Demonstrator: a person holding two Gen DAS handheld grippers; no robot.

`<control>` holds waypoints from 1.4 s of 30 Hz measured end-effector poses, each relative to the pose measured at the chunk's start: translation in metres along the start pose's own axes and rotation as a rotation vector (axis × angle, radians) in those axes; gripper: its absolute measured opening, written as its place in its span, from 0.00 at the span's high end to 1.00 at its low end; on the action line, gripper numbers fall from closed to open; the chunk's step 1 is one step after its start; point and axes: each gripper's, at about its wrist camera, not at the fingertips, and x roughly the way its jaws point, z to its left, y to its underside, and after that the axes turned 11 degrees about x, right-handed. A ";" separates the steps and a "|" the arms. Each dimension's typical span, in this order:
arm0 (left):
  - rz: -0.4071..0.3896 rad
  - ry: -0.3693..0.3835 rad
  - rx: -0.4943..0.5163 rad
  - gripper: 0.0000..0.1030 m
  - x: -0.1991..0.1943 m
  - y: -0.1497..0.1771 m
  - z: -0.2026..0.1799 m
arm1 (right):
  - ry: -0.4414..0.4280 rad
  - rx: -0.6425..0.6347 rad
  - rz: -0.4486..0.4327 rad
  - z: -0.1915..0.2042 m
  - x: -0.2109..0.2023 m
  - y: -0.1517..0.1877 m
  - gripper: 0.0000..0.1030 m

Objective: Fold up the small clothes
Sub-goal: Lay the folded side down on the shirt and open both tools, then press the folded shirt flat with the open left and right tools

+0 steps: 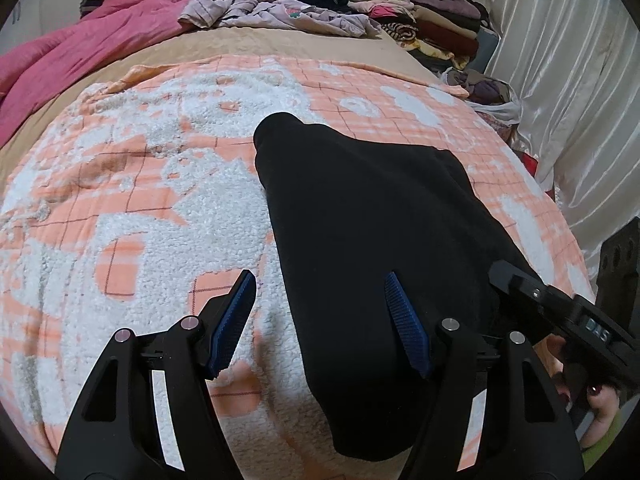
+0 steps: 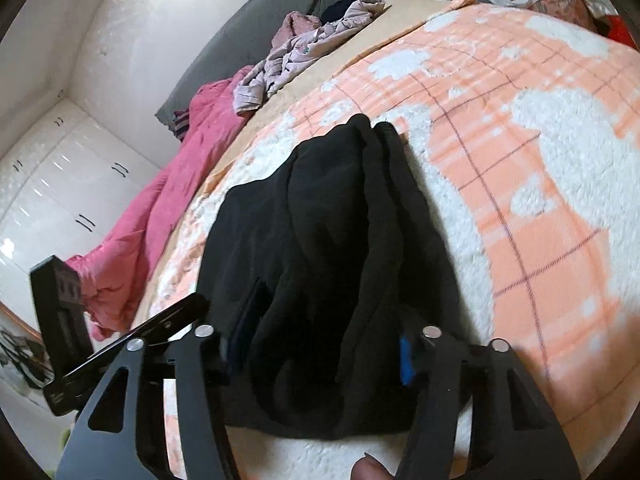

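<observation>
A black garment [image 1: 368, 216] lies folded lengthwise on the orange and white blanket [image 1: 140, 200]. My left gripper [image 1: 320, 284] is open just above the garment's near left edge, one blue pad over the blanket and one over the cloth. In the right wrist view the same garment [image 2: 320, 220] bunches up between the wide-open jaws of my right gripper [image 2: 320, 344]; its fingertips are sunk in the folds and mostly hidden. The right gripper also shows in the left wrist view [image 1: 560, 304], at the garment's right edge.
A pink quilt [image 1: 80, 48] lies along the bed's far left. A lilac crumpled garment [image 1: 280, 12] and a stack of folded clothes [image 1: 420, 12] sit at the back. A white curtain [image 1: 580, 80] hangs to the right. White cupboards [image 2: 60, 184] stand beyond the bed.
</observation>
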 end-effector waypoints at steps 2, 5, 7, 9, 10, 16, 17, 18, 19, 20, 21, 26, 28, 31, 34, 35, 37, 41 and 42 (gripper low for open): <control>0.001 0.005 -0.003 0.43 -0.001 0.001 0.000 | 0.012 -0.026 -0.006 0.003 0.002 0.000 0.55; 0.005 0.012 -0.002 0.43 0.000 0.001 -0.002 | 0.021 -0.055 -0.010 0.006 0.003 0.001 0.68; 0.006 0.012 -0.001 0.43 0.000 0.001 -0.002 | 0.025 -0.079 -0.024 0.010 0.001 0.002 0.73; 0.006 0.017 -0.001 0.43 0.000 0.001 -0.003 | 0.033 -0.098 -0.035 0.014 0.000 0.001 0.77; 0.007 0.021 -0.002 0.43 -0.001 0.001 -0.004 | 0.040 -0.124 -0.046 0.018 -0.004 0.001 0.78; -0.004 0.038 0.015 0.42 -0.007 0.001 -0.011 | 0.062 -0.203 -0.107 0.032 -0.024 -0.007 0.79; 0.001 0.040 0.018 0.42 -0.005 0.001 -0.012 | 0.080 -0.213 -0.111 0.030 -0.025 -0.007 0.79; 0.008 0.041 0.018 0.42 -0.004 0.002 -0.013 | 0.106 -0.219 -0.111 0.027 -0.023 -0.007 0.79; 0.013 0.043 0.017 0.42 -0.001 0.003 -0.014 | 0.134 -0.214 -0.101 0.020 -0.018 -0.006 0.79; 0.018 0.043 0.016 0.42 0.001 0.004 -0.014 | 0.148 -0.203 -0.083 0.014 -0.011 -0.005 0.78; 0.022 0.045 0.017 0.41 0.003 0.005 -0.014 | 0.164 -0.186 -0.064 0.006 -0.005 -0.003 0.77; 0.028 0.048 0.016 0.40 0.005 0.011 -0.013 | 0.180 -0.124 -0.086 -0.006 -0.005 0.002 0.66; 0.027 0.050 0.013 0.40 0.004 0.011 -0.012 | 0.210 -0.132 -0.102 -0.002 -0.006 0.004 0.60; 0.025 0.051 0.010 0.40 0.003 0.013 -0.010 | 0.257 -0.155 -0.124 0.003 -0.011 0.009 0.58; 0.027 0.054 0.005 0.38 0.003 0.014 -0.009 | 0.294 -0.160 -0.119 0.004 -0.009 0.012 0.57; 0.029 0.056 0.003 0.38 0.003 0.014 -0.009 | 0.296 -0.149 -0.113 0.003 -0.008 0.012 0.56; 0.030 0.056 0.004 0.37 0.002 0.014 -0.008 | 0.306 -0.117 -0.102 -0.001 -0.006 0.009 0.53; 0.034 0.054 0.004 0.37 0.001 0.015 -0.008 | 0.368 -0.112 -0.100 0.001 -0.003 0.005 0.38; 0.034 0.056 0.002 0.37 0.000 0.015 -0.007 | 0.357 -0.099 -0.099 0.001 -0.005 0.005 0.38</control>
